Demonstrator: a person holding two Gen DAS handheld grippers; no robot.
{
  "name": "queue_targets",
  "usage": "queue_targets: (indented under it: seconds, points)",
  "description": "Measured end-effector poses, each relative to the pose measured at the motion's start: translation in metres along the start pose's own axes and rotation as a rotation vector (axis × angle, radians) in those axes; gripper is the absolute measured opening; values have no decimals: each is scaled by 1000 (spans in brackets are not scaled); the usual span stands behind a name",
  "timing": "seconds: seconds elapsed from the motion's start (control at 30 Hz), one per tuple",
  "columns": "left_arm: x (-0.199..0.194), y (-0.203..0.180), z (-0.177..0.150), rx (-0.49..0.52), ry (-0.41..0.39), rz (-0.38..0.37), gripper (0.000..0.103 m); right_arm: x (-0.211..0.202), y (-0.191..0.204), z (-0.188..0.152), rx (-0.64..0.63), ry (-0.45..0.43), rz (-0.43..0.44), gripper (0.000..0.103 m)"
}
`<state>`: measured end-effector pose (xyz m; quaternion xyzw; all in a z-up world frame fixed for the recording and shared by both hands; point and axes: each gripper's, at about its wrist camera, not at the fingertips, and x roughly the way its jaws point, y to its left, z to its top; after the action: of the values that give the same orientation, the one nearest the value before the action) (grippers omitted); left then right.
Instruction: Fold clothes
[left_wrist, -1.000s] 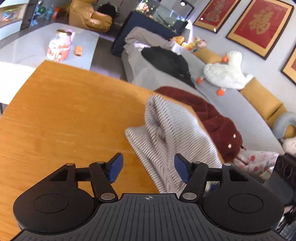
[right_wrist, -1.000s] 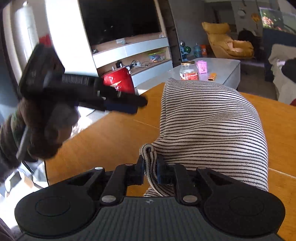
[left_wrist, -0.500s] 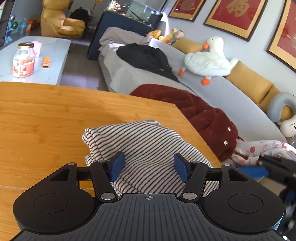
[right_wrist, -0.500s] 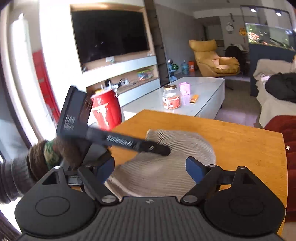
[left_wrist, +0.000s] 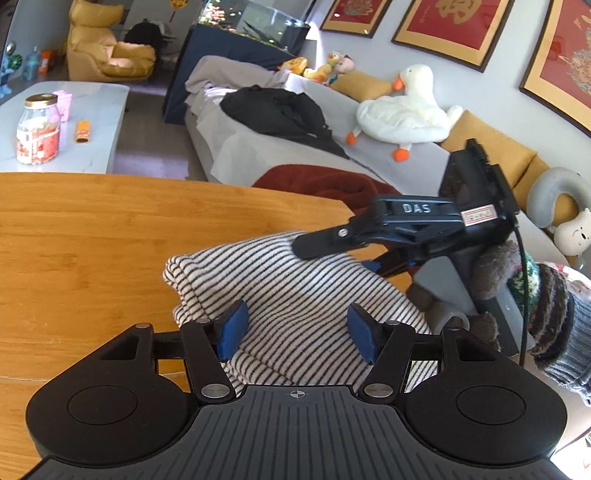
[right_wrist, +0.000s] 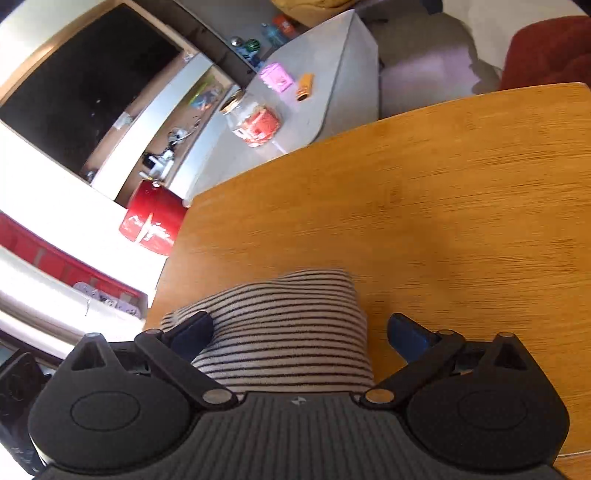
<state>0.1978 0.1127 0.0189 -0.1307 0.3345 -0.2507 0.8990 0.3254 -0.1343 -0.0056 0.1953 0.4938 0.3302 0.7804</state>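
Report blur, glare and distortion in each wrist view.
Left wrist: sharp, with fisheye bending of the picture frames and the wooden table edge. Right wrist: soft motion blur on the striped garment and table grain, blown-out white glare at left, horizon strongly tilted.

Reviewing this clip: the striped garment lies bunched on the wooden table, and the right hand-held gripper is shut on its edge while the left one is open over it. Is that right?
Not quite. In the right wrist view the right hand-held gripper is open, its jaws spread either side of the striped garment, gripping nothing. The rest holds: the garment lies bunched on the wooden table, and the left hand-held gripper is open over it.
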Motion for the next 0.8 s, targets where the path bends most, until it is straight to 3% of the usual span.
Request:
queue_targets:
  seconds: [0.13,0.2,0.3,0.37,0.43,0.53,0.63,0.73,0.8]
  points:
    - [-4,8,-2,-27,2,-9,72,-41,39,-19,-148,-141,136,83]
    - [-6,12,-3,-41,3,-14,78,-52,42,-25,-171,-179,128,83]
    - [-6,21,-8,-79,12,-13,80,-45,39,-39,-254,-201,-136,82]
    - [-2,22,-10,-99,26,-15,79,-39,37,-53,-327,-229,-339,89]
    - [2,24,-13,-118,39,-17,87,-46,40,-61,-355,-284,-403,100]
    - [7,25,-17,-148,59,-20,88,-65,47,-69,-332,-340,-376,103]
    - [12,26,-20,-172,75,-19,88,-84,52,-83,-304,-346,-274,103]
    - [7,22,-16,-150,58,11,88,-86,54,-105,-312,-289,-236,103]
    - [3,19,-14,-135,47,32,88,-71,58,-121,-369,-225,-297,103]
